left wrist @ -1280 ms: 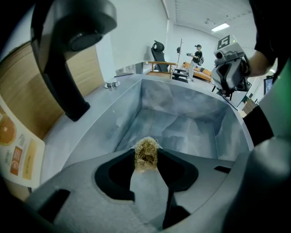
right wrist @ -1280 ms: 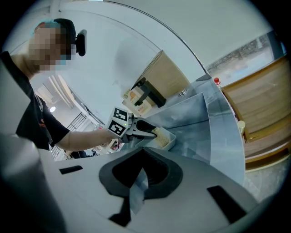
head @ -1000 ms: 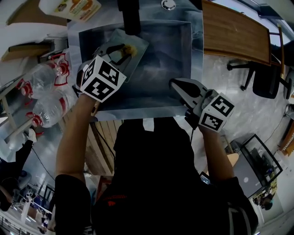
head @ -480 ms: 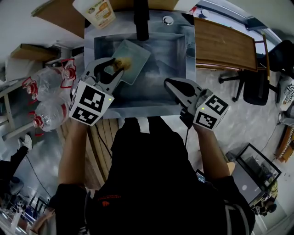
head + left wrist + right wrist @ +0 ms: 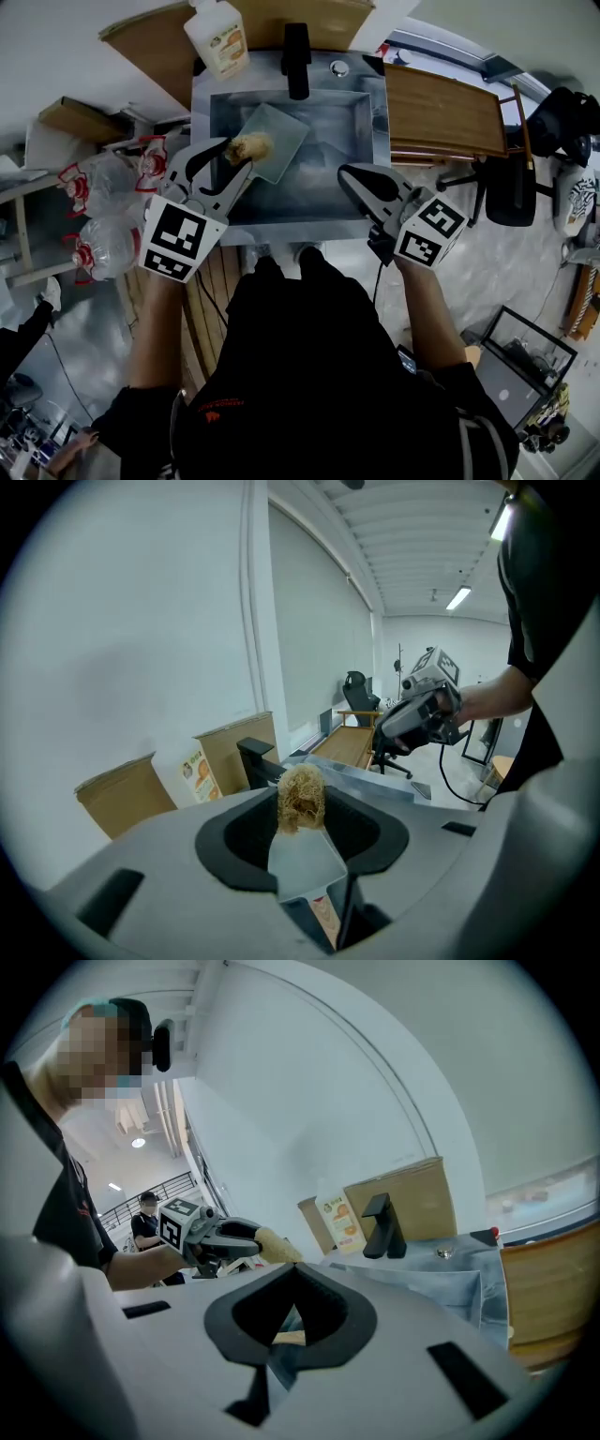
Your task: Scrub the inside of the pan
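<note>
- The square stainless-steel sink [image 5: 375, 122] is the landmark here. A pale grey-green rectangular pan [image 5: 281, 129] lies inside its left half, turned at an angle to the basin walls, with one corner towards the black tap [image 5: 297, 58] at the sink's rear rim.
- The left gripper [image 5: 236, 156] reaches in over the sink's front-left corner. Its jaws are clamped on a tan fibrous scrubber [image 5: 251, 145].
- From the head view the scrubber sits at the pan's near left edge, over the pan. Whether it presses on the metal cannot be told.
- In the left gripper view the scrubber stands upright out of the closed jaw tips.
- The right gripper [image 5: 349, 174] is held over the sink's front-right part, well apart from the pan. Its own view shows the two jaws meeting at the tip [image 5: 292, 1266] with nothing between them.
- A white bottle with an orange label [image 5: 217, 36] stands behind the sink's rear-left corner, beside a brown cardboard box [image 5: 319, 14] that is against the wall behind the tap.
- A small round metal fitting [image 5: 339, 67] sits on the rear rim, just right of the tap.
- A wooden board [image 5: 450, 112] adjoins the sink's right side, and a black office chair [image 5: 497, 187] stands beyond it.
- Clear plastic bottles with red labels [image 5: 103, 178] lie to the left of the sink.
</note>
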A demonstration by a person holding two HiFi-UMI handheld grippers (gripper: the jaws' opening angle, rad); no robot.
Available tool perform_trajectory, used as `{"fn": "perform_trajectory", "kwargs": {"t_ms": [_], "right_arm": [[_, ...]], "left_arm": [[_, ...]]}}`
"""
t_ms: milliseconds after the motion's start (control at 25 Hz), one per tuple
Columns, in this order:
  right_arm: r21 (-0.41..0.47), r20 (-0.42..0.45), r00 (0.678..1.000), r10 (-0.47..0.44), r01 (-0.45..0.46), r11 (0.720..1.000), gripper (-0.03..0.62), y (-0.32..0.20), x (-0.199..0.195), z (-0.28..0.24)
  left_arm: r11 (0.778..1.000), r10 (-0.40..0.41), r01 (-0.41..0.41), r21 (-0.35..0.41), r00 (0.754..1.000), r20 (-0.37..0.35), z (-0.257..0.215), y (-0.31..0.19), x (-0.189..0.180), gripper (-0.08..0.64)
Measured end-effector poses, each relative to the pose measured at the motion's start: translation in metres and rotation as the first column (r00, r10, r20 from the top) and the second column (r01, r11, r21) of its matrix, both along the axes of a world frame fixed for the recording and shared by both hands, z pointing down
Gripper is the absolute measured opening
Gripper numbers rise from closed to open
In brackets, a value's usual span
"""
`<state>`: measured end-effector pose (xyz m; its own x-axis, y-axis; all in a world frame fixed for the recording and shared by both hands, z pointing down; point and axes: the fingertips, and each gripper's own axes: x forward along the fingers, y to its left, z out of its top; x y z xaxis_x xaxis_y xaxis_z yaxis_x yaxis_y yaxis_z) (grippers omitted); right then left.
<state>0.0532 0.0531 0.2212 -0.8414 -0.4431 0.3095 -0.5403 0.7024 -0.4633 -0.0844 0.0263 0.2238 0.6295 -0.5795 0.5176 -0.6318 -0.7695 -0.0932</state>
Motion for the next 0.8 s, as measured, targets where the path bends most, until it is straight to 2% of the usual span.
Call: {"fn": "perform_trajectory", "kwargs": {"t_ms": [320, 800], "right_arm": [[0.066, -0.005, 1.0, 0.004, -0.004, 0.998, 0.005, 0.009, -0.013, -0.027], [0.11, -0.015, 1.0, 0.0, 0.001, 0.994, 0.005, 0.022, -0.029, -0.047]], "left_arm": [[0.998, -0.041, 0.046, 0.045, 0.994, -0.101, -0.031, 0.023, -0.023, 0.161], [0.994, -0.07, 0.081, 0.068, 0.985, -0.158, -0.046, 0.046, -0.041, 0.161]]}}
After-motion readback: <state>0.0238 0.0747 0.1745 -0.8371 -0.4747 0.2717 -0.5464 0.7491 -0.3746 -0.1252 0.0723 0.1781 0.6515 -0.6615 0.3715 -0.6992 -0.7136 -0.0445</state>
